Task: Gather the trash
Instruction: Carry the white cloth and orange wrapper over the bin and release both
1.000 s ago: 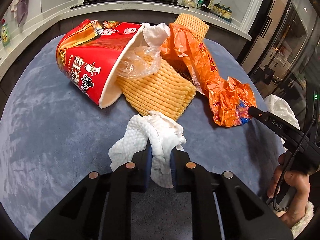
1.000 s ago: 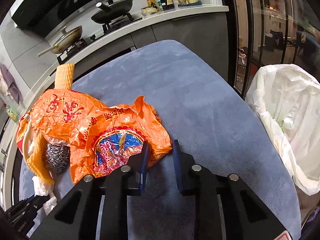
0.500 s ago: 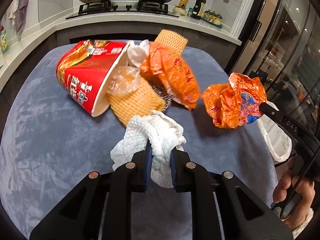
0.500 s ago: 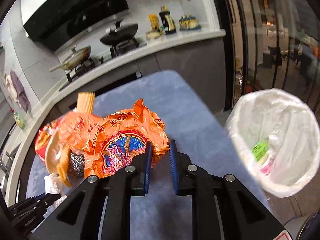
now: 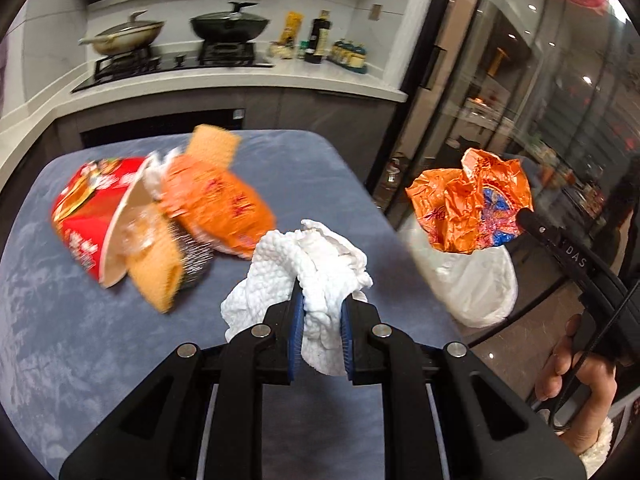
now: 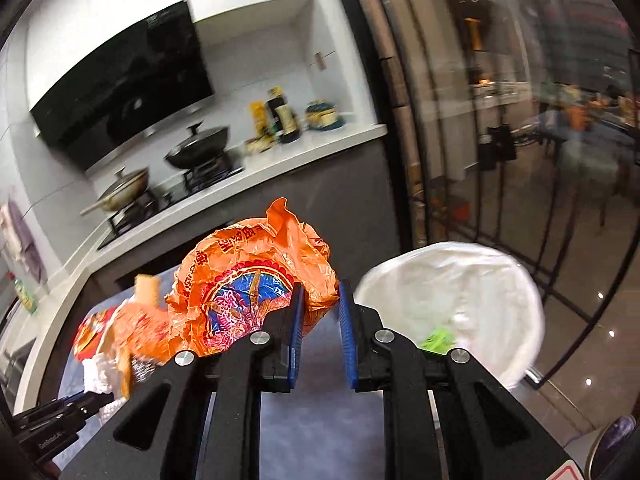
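My left gripper [image 5: 320,300] is shut on a crumpled white paper towel [image 5: 304,264], held up above the blue table [image 5: 60,340]. My right gripper [image 6: 319,292] is shut on a crumpled orange wrapper [image 6: 248,280], which hangs in the air off the table's right edge; in the left wrist view the same orange wrapper [image 5: 468,204] floats above the white-lined trash bin [image 5: 476,284]. From the right wrist, the bin [image 6: 460,300] sits low to the right of the fingers. On the table lie a tipped red noodle cup [image 5: 84,216], another orange wrapper [image 5: 216,204] and yellow foam netting [image 5: 156,268].
A steel scourer [image 5: 196,256] lies under the pile. A kitchen counter [image 5: 240,80] with a stove, two pans and bottles runs behind the table. Glass doors [image 5: 520,100] stand on the right. A person's hand [image 5: 576,376] grips the right tool.
Both grippers have risen from the table with their loads. The right one closed on the orange wrapper, tore it free of the pile and carried it right, towards the bin.
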Demonstrator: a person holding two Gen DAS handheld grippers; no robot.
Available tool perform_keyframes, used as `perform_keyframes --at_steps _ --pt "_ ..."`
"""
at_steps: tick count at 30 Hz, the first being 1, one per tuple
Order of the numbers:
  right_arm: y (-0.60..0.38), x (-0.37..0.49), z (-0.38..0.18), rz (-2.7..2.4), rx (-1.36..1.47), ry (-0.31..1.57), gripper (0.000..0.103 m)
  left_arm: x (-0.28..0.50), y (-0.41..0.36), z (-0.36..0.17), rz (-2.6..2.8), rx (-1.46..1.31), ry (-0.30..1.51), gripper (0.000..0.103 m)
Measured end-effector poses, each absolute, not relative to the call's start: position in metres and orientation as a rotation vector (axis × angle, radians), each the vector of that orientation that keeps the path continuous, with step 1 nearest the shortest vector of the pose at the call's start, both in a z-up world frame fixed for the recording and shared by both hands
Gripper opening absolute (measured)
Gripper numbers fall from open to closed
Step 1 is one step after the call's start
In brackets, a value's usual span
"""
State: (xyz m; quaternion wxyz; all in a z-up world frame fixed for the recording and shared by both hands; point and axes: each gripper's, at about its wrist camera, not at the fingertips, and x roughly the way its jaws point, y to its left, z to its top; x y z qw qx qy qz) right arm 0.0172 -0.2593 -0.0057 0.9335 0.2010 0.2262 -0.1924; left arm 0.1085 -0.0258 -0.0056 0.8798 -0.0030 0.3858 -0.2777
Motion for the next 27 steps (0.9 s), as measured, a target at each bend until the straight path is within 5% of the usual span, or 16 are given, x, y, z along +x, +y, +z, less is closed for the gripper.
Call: perform_keyframes --at_steps 12,27 --pt "-0.356 -0.038 -0.027 -0.628 0.425 0.495 0.017 0.088 -0.166 0.005 -0.819 0.109 0.767 0.016" --pt "-0.400 -0.027 -0.066 -0.734 0.374 0.603 0.017 0.099 -0.275 -0.054 -0.948 0.223 0.838 0.018"
